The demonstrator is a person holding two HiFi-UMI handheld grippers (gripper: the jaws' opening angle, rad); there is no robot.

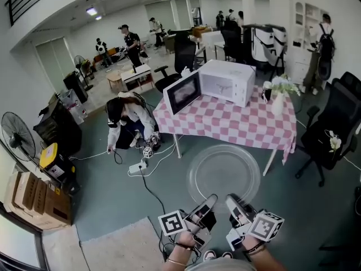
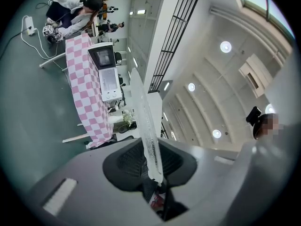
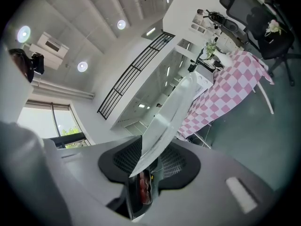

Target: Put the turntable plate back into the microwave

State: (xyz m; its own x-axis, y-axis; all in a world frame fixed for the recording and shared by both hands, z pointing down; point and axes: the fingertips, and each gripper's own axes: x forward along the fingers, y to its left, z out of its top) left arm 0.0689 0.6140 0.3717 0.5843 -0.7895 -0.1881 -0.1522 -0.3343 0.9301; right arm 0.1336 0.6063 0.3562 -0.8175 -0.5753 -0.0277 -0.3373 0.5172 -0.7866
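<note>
A clear glass turntable plate (image 1: 224, 173) is held flat in the air in front of me, over the floor short of the table. My left gripper (image 1: 209, 201) is shut on its near rim at the left, and my right gripper (image 1: 232, 201) is shut on the near rim at the right. In the left gripper view the plate (image 2: 146, 126) runs edge-on out of the jaws. The right gripper view also has the plate (image 3: 165, 121) edge-on between the pads. The white microwave (image 1: 227, 82) stands on the pink checked table (image 1: 237, 123), its door (image 1: 182, 92) swung open to the left.
A white vase of flowers (image 1: 278, 94) stands on the table's right end. Black office chairs (image 1: 330, 130) are at the right. A person (image 1: 127, 119) crouches by cables and a power strip (image 1: 137, 166) left of the table. A fan (image 1: 18, 135) and boxes line the left wall.
</note>
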